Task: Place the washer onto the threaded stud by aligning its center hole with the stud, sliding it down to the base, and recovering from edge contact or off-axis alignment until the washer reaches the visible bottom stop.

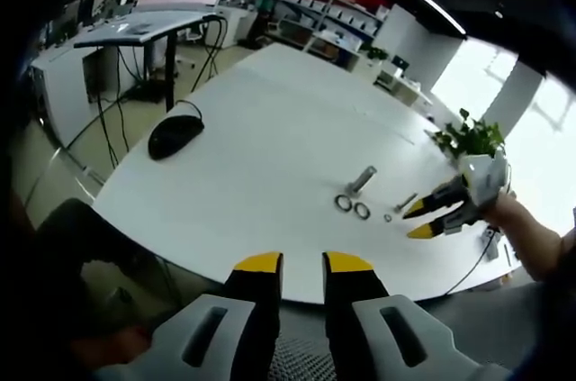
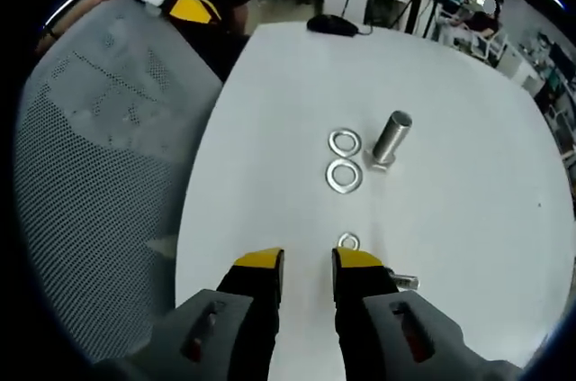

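Two flat silver metal washers lie side by side on the white surface [image 2: 468, 219], the nearer washer [image 2: 343, 175] just in front of the farther washer [image 2: 344, 141] in the right gripper view; in the left gripper view the same pair [image 1: 352, 206] sits close together, almost touching. Just beside them stands the silver threaded stud [image 2: 391, 138], upright on its base and bare, with neither washer on it; in the left gripper view the stud [image 1: 361, 180] rises just behind the pair. A smaller silver ring-shaped part [image 2: 348, 240] lies nearer the right gripper [image 2: 308, 266], and a short silver bolt [image 2: 406, 282] lies on the surface touching the edge of that gripper's right finger. The right gripper's yellow-tipped fingers [image 2: 258, 264] are slightly apart and hold nothing, poised just short of the small ring. The left gripper [image 1: 302, 264] is at the surface's near edge, well apart from the washers, its yellow-tipped fingers [image 1: 259, 262] likewise a little apart with nothing between them. In the left gripper view the right gripper [image 1: 423, 219] comes in from the right, held by a person's hand [image 1: 504, 210]. A black computer mouse [image 1: 175, 135] rests farther along the surface, and a grey mesh chair back [image 2: 99, 156] stands beside it.
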Demonstrator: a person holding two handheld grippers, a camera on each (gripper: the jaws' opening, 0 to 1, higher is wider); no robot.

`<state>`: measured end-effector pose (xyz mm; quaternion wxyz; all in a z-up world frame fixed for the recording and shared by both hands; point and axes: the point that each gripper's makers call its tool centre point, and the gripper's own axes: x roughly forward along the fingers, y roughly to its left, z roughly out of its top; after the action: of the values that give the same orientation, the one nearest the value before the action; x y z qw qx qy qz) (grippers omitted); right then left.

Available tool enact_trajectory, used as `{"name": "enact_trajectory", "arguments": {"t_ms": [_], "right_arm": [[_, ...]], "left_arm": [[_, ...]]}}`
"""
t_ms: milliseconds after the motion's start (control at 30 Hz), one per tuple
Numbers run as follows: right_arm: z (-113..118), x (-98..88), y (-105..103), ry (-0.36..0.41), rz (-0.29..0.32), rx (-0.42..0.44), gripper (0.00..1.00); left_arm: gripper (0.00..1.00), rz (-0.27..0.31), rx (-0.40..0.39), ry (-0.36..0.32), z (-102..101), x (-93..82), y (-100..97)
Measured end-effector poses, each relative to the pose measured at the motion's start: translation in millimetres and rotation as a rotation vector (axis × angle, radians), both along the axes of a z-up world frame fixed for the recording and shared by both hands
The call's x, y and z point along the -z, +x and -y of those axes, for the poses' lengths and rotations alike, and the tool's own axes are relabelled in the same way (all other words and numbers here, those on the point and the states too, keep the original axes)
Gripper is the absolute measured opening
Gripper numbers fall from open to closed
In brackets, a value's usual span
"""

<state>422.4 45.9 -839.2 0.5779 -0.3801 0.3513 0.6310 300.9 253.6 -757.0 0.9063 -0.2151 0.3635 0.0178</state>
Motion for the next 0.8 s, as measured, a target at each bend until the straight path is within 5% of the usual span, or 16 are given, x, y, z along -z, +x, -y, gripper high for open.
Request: {"name": "enact_trajectory", "arguments": {"t_ms": [800], "right_arm": [[4, 20.9, 2, -0.063, 0.003, -0.029, 0.23]], "left_arm": [[0.15, 0.003, -0.007, -0.006, -1, -0.1, 0.3]]}}
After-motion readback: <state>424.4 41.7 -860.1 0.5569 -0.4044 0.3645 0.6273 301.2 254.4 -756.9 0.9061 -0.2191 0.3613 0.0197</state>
